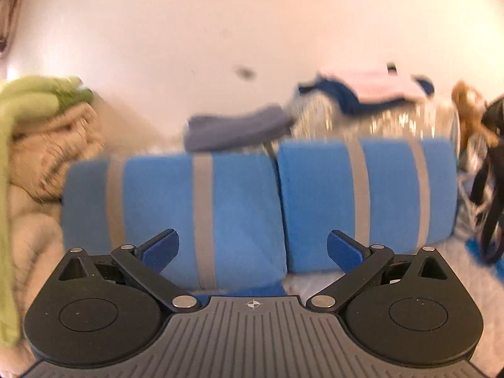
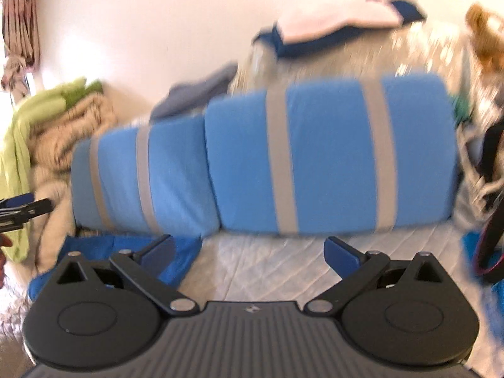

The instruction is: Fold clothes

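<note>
**Both tools wide open, holding nothing, facing blue pillows on bed**

Left tool (image 1: pixel 253 246): fingers spread wide, nothing between them. Blue pads (image 1: pixel 160 247) sit in front of the left blue pillow (image 1: pixel 176 217); whether they touch it cannot be told, frame is blurred. A sliver of blue cloth (image 1: pixel 252 290) shows just under the gap, at the tool's body edge.

Right tool (image 2: pixel 249 252): also spread wide, empty. Its left finger (image 2: pixel 157 250) is over a crumpled blue garment (image 2: pixel 104 252) lying on the quilted white bed cover (image 2: pixel 267 271); contact unclear. Its right finger is over bare cover. The left tool's tip (image 2: pixel 22 208) shows at the far left edge of the right wrist view, near a green cloth (image 2: pixel 19 163).

Two blue pillows with grey stripes stand side by side against the wall, the right one (image 2: pixel 330 157) bigger in the right view. Behind them: a grey-blue garment (image 1: pixel 233 129), a pink cloth (image 1: pixel 375 86) on top of a dark blue one (image 1: pixel 343 97). Left side: beige blanket pile (image 1: pixel 50 145) with the green cloth draped over it. Far right: brown plush toy (image 1: pixel 469 107) and dark straps (image 1: pixel 491 189), both blurred.
</note>
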A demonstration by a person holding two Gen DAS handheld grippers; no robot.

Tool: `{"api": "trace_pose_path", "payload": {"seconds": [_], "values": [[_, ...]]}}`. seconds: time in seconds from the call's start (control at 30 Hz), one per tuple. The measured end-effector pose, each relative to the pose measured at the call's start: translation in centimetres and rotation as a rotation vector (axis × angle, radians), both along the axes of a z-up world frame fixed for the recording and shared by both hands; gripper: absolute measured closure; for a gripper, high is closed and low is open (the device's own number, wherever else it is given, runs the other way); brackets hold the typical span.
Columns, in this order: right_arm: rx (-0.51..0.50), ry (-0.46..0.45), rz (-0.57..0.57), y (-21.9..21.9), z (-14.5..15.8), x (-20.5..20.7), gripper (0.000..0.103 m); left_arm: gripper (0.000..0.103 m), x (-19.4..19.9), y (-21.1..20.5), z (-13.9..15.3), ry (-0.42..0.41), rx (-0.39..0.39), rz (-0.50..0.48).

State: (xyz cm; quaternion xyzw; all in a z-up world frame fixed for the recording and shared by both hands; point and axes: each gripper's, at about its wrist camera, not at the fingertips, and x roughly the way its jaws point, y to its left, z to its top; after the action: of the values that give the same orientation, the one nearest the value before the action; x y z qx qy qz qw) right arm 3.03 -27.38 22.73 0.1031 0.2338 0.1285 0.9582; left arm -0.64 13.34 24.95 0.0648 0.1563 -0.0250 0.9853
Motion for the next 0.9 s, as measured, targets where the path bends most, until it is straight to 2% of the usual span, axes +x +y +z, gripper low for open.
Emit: {"api": "trace_pose_path", "payload": {"seconds": [0.1, 0.27, 0.4, 0.6, 0.73, 0.9], "values": [[-0.035, -0.056, -0.020, -2.9, 4.9, -2.1, 0.000, 0.000, -1.9, 1.6, 4.5, -0.053, -0.015, 0.020], [-0.129, -0.129, -0.027, -6.6, 12.2, -5.1, 0.000, 0.000, -5.0, 3.8, 9.7, -0.092, -0.021, 0.046], [-0.109, -0.152, -0.093, -10.2, 17.6, -6.8, 0.000, 0.000, -7.4, 4.5, 13.3, -0.123, -0.014, 0.053], [-0.069, -0.209, -0.167, -14.9, 24.0, -11.2, 0.000, 0.000, -12.2, 5.2, 16.8, -0.152, -0.091, 0.015], [-0.066, -0.220, -0.153, -16.2, 24.8, -15.2, 0.000, 0.000, -15.2, 4.9, 16.0, -0.145, -0.106, -0.007], [-0.107, -0.186, -0.108, -16.2, 21.7, -19.3, 0.000, 0.000, -18.6, 4.6, 13.1, -0.102, -0.062, -0.008]]}}
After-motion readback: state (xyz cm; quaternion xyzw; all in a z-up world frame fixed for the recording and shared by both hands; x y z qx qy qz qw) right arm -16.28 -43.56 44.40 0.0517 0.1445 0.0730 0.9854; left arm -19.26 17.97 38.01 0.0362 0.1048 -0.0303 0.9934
